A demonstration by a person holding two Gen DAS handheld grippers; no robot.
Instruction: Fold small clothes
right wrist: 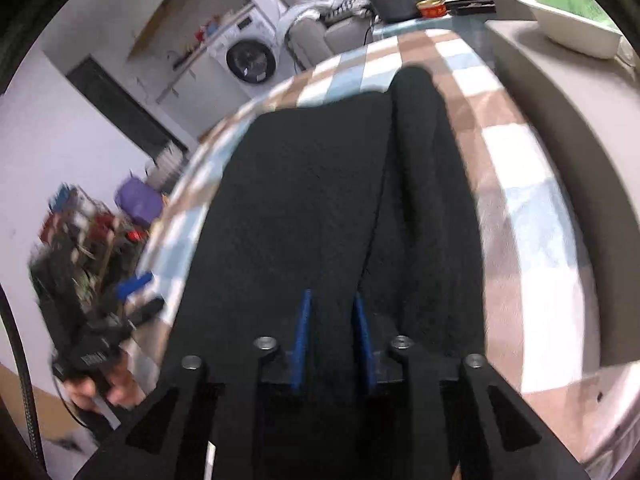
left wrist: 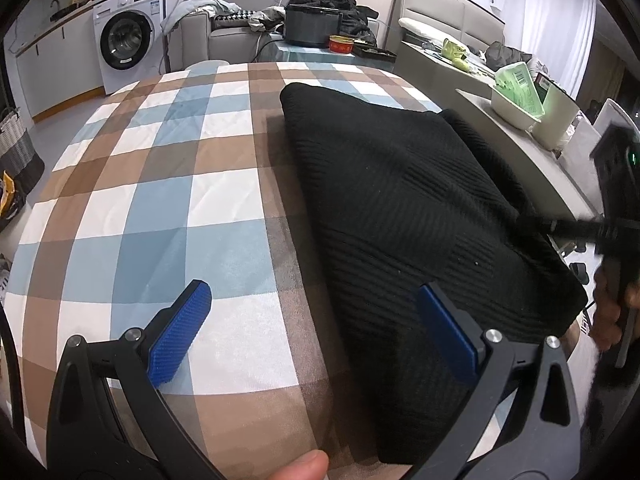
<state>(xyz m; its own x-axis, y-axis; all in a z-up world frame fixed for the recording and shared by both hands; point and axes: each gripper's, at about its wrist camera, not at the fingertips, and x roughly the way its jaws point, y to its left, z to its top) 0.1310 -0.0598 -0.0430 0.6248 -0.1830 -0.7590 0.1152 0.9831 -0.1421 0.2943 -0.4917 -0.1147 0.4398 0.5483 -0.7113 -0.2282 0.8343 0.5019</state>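
Observation:
A black ribbed knit garment (left wrist: 400, 200) lies folded lengthwise on the checked tablecloth (left wrist: 160, 184). My left gripper (left wrist: 316, 316) is open, with blue pads; its right finger sits over the garment's near edge, its left finger over bare cloth. In the right wrist view the same garment (right wrist: 312, 200) stretches away from me with a narrower folded strip on its right side. My right gripper (right wrist: 332, 312) is nearly shut, its blue pads pinching a ridge of the black fabric at the near edge. The right gripper also shows at the far right of the left wrist view (left wrist: 612, 232).
A grey ledge (left wrist: 532, 152) runs along the table's right side with a white tray (left wrist: 516, 112) on it. A washing machine (left wrist: 128, 36), a sofa with clothes (left wrist: 240, 20) and a black pot (left wrist: 312, 26) stand beyond the table. A cluttered shelf (right wrist: 84, 240) stands left.

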